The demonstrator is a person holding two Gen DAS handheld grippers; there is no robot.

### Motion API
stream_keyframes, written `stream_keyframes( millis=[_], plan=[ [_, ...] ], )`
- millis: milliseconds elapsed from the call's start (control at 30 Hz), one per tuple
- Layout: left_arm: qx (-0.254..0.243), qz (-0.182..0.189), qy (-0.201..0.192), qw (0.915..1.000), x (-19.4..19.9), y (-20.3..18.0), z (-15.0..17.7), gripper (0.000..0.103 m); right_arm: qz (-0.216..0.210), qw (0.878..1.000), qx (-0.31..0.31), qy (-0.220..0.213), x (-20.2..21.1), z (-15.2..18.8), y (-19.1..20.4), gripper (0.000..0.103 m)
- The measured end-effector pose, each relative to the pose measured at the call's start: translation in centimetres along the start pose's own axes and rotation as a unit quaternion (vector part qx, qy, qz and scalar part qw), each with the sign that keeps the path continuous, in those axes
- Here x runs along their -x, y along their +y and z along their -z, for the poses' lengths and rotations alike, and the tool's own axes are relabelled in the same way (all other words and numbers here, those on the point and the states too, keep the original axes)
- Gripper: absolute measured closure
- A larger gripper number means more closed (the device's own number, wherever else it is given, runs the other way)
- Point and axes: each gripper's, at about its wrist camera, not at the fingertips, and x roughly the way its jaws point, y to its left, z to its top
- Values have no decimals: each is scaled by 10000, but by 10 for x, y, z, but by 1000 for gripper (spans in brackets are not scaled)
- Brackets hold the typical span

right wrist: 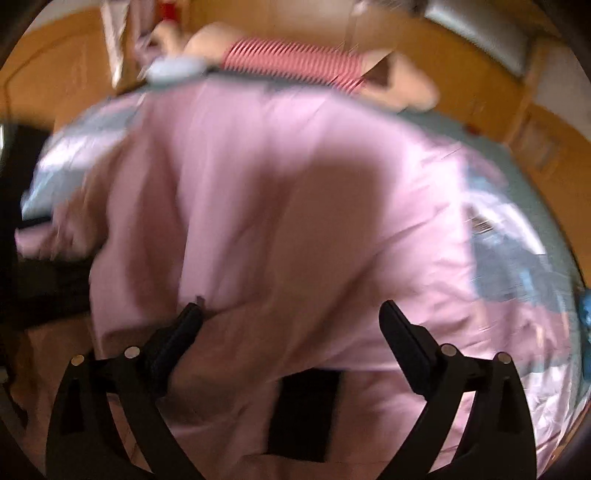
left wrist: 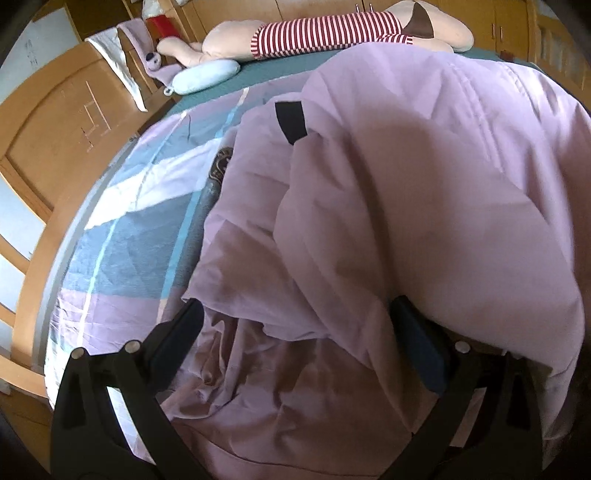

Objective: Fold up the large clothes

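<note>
Lilac cloth fills both my views: the large garment (left wrist: pixel 388 206) lies heaped and rumpled on the bed (left wrist: pixel 122 236), over its blue, white and lilac patterned cover. My left gripper (left wrist: pixel 295 325) has its fingers spread wide, cloth bunched between them, one fold draping over the right finger. My right gripper (right wrist: pixel 291 325) is spread wide too above the same cloth, a black patch (right wrist: pixel 306 410) just beneath it; that view is blurred. A striped plush toy (left wrist: pixel 325 35) lies at the bed's far end.
</note>
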Motion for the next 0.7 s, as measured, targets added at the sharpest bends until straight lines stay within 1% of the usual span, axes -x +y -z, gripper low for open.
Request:
stream_keyframes(
  millis=[67,100,167,200,233,267,367,500,533,600,633,667,700],
  plan=[
    [85,90,74,9999,-3,2,0,2,188,9993,-323,-69,1,0,-14,6],
    [100,115,89,9998,-4,3,0,2,184,9987,-473,28,-4,0,-19,6],
    [128,145,101,9998,-5,4,0,2,-162,9952,-758,599,-29,5,-27,6],
    [123,139,98,9998,-5,4,0,2,-263,9919,-883,877,-42,12,-32,6],
    [103,123,88,9998,-4,3,0,2,-336,9892,-949,1064,-49,17,-32,6],
    [87,107,74,9999,-4,4,0,2,-353,9881,-976,1139,-53,19,-29,5],
    [13,-81,-84,9999,4,1,1,2,-255,9898,-796,1156,-57,18,-21,3],
    [-241,-450,-535,9973,21,-11,2,2,-163,9909,-682,1149,-60,17,-12,2],
    [-380,-536,-579,9962,21,-16,3,2,-169,9908,-681,1157,-61,16,-10,1],
    [-554,-604,-465,9955,14,-22,5,2,-209,9902,-725,1178,-58,13,-12,2],
    [-624,-647,-418,9951,9,-24,6,2,-183,9909,-825,1048,-51,9,-18,2],
    [-628,-637,-419,9951,7,-24,7,2,-113,9933,-907,710,-37,6,-25,2],
    [-597,-583,-389,9958,5,-22,6,2,-45,9954,-919,280,-21,2,-29,2]
  ],
)
